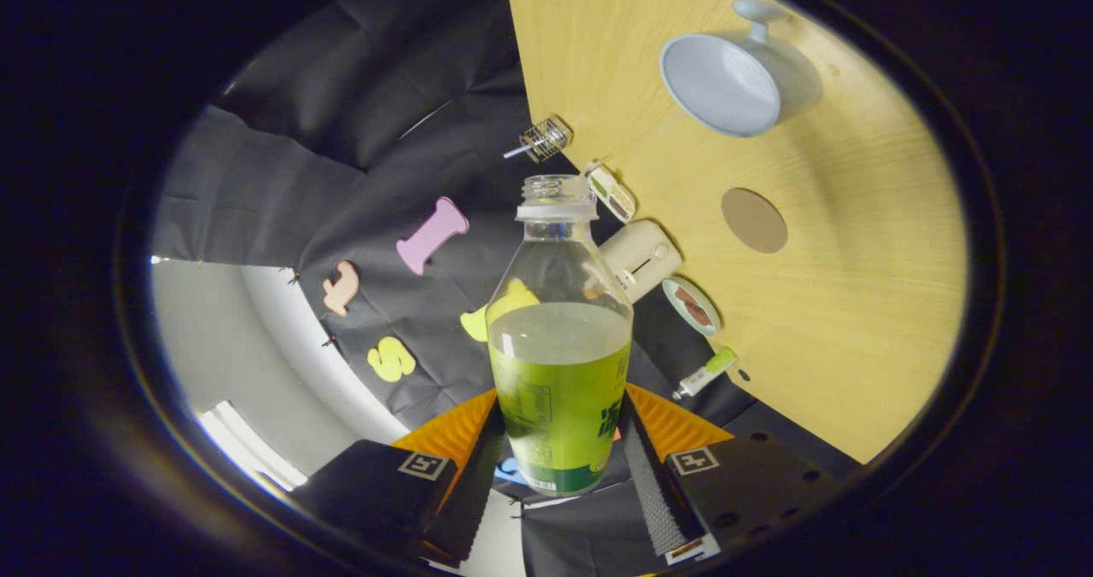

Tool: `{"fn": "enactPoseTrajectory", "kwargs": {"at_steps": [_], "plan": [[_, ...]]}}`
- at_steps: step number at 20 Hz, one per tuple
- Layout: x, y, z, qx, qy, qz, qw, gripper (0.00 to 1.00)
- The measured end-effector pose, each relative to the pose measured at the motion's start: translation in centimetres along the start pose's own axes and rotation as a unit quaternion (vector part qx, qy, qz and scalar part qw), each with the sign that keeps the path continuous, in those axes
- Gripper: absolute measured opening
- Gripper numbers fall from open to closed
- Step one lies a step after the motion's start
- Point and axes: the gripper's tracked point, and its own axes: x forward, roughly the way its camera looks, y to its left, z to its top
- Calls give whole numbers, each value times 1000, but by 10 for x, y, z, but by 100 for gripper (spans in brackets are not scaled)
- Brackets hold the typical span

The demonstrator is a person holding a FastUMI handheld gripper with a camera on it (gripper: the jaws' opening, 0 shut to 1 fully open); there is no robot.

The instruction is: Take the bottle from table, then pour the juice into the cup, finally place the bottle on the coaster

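My gripper (559, 462) is shut on an uncapped clear bottle (559, 338) with a green label, both fingers pressing its lower body. Pale juice fills it to about half. The whole view is rolled, so the wooden table (854, 346) stands to the right of the bottle. A pale blue cup (721, 82) with a handle rests on the table, beyond and to the right of the bottle's mouth. A round brown coaster (754, 219) lies on the table nearer than the cup, right of the bottle's neck.
Along the table's far edge by the black cloth wall sit a small wire basket (545, 139), a cream box-like appliance (642, 257), a small round dish (691, 305), a flat packet (610, 192) and a small green-capped tube (705, 375).
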Motion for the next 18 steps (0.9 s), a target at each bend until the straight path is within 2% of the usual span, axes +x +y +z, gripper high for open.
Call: {"fn": "enactPoseTrajectory", "kwargs": {"at_steps": [15,18], "plan": [[2,11,-2,14,-4,17,1000,79],[1,13,0,-3,-9,23,1000,79]]}}
